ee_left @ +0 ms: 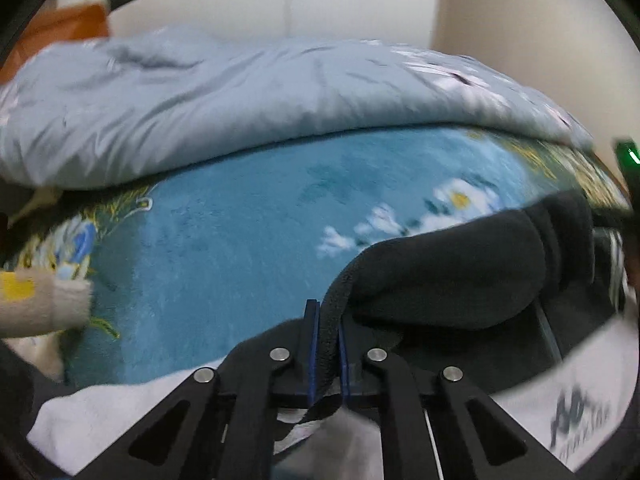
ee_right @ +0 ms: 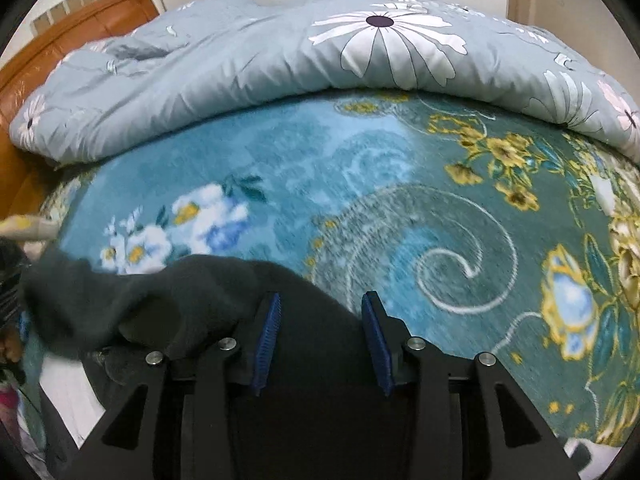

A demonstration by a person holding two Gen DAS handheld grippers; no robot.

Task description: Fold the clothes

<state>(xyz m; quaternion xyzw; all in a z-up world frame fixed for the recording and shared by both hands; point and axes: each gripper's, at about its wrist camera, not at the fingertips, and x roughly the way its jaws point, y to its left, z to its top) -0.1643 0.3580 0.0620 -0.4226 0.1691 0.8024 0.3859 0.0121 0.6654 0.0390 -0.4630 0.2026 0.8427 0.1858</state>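
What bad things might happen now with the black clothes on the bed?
The left gripper pinches only a thin edge of the black garment, so it might slip out. The right gripper stands open over the cloth, so that side could sag and bunch on the blue floral blanket.

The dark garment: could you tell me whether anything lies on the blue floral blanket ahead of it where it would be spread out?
Nothing visible does. The blue floral blanket ahead of the dark garment is bare up to the grey quilt at the far edge. The left hand-held gripper is shut on the garment's edge.
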